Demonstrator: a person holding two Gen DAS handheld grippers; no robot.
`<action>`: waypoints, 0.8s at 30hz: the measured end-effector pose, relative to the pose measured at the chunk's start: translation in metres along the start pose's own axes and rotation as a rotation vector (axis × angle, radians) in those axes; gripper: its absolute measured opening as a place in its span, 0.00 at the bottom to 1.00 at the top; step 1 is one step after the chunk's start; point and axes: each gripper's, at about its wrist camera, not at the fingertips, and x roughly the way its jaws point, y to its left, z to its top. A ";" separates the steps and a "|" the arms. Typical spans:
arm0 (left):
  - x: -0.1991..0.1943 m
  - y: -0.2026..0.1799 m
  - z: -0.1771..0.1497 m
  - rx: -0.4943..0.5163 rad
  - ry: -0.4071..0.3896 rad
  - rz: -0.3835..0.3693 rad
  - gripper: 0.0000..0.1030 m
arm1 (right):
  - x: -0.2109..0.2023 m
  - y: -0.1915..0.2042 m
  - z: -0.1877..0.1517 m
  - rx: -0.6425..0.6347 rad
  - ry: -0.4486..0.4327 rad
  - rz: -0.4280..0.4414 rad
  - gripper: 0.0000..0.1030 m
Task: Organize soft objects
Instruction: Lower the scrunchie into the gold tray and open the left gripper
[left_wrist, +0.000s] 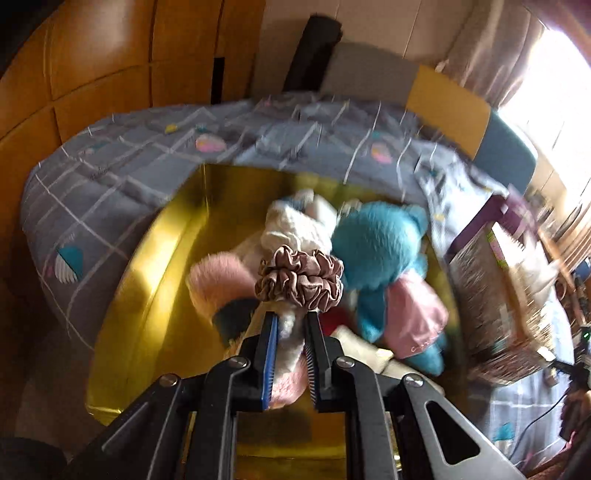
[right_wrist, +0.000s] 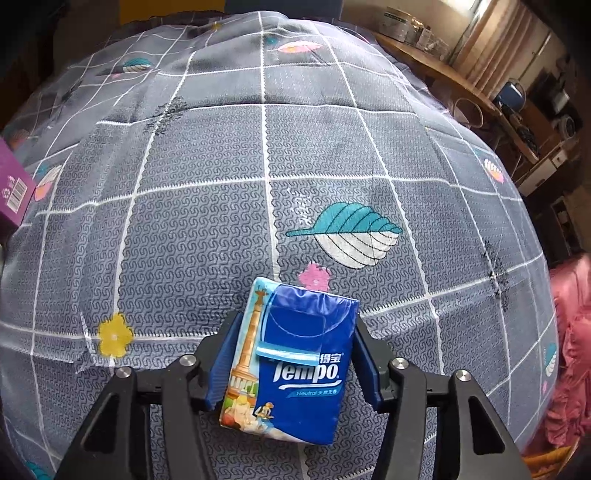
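Observation:
My left gripper is shut on a brown ruffled scrunchie pinched at its fingertips. It hangs over an open gold box on the bed. The box holds a blue plush bear in a pink dress, a white plush and a pink fluffy toy. My right gripper is shut on a blue Tempo tissue pack, held just above the grey checked quilt, with a finger against each side of the pack.
A patterned cardboard box stands right of the gold box. A purple box lies at the quilt's left edge. Pink fabric lies off the bed's right side, with a cluttered wooden desk beyond. Wooden wardrobe doors stand behind the bed.

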 end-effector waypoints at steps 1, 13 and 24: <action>0.002 -0.002 -0.002 0.010 -0.005 0.018 0.14 | 0.000 0.001 0.000 -0.004 -0.002 -0.004 0.55; -0.006 -0.018 0.001 0.087 -0.051 0.074 0.26 | -0.004 0.005 -0.002 -0.027 -0.018 -0.016 0.55; -0.030 -0.028 0.008 0.106 -0.117 0.038 0.29 | -0.005 0.004 0.000 -0.023 -0.023 -0.014 0.55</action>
